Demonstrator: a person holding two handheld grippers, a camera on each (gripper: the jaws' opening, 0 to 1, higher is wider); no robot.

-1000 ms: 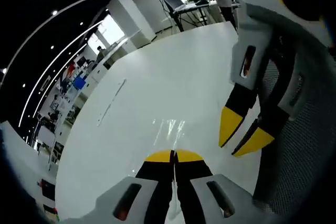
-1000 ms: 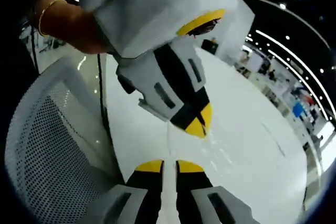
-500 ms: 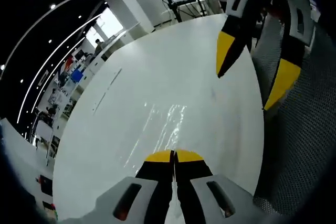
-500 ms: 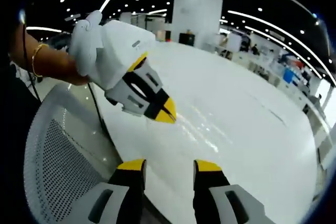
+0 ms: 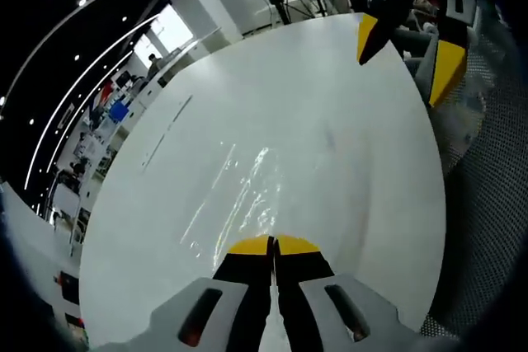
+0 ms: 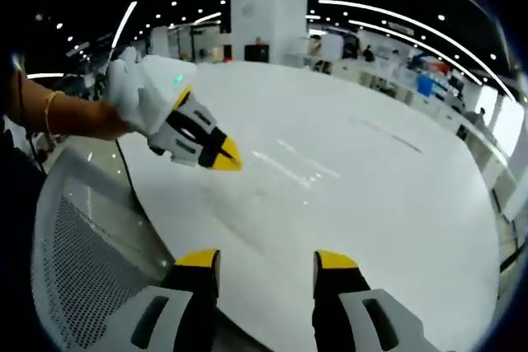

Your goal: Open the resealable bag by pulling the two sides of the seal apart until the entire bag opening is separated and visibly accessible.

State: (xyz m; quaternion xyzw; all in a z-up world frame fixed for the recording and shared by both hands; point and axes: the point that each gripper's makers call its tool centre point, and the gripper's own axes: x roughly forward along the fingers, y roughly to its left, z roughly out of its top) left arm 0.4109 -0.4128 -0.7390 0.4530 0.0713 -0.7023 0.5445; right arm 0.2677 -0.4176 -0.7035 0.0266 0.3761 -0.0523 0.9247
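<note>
We hold the left gripper [image 5: 274, 245] low over the white surface [image 5: 330, 146], its yellow-tipped jaws clenched together with no gap between the tips. The clear resealable bag [image 5: 239, 195] lies flat on the surface directly ahead of these jaws, visible mainly as streaks of glare and faint crease lines; its near edge runs up to the closed tips. We cannot tell whether a film of plastic is pinched between them, since the material is transparent and the tips hide the contact line. We judge that the clenched, low pose serves to anchor one side of the seal against the surface.

The right gripper [image 6: 266, 260] is raised and set back from the bag, its jaws released with a wide gap of bare surface [image 6: 388, 187] between the tips. In the right gripper view the bag [image 6: 293, 166] appears as a pale glinting patch just beside the left gripper [image 6: 221, 152], well apart from the open jaws. In the left gripper view the right gripper [image 5: 404, 47] hangs at the far edge of the surface, near a mesh chair [image 5: 487, 204]. We judge that the open jaws are poised for a fresh approach to the opposite side of the seal; the opening does not yet appear separated.
</note>
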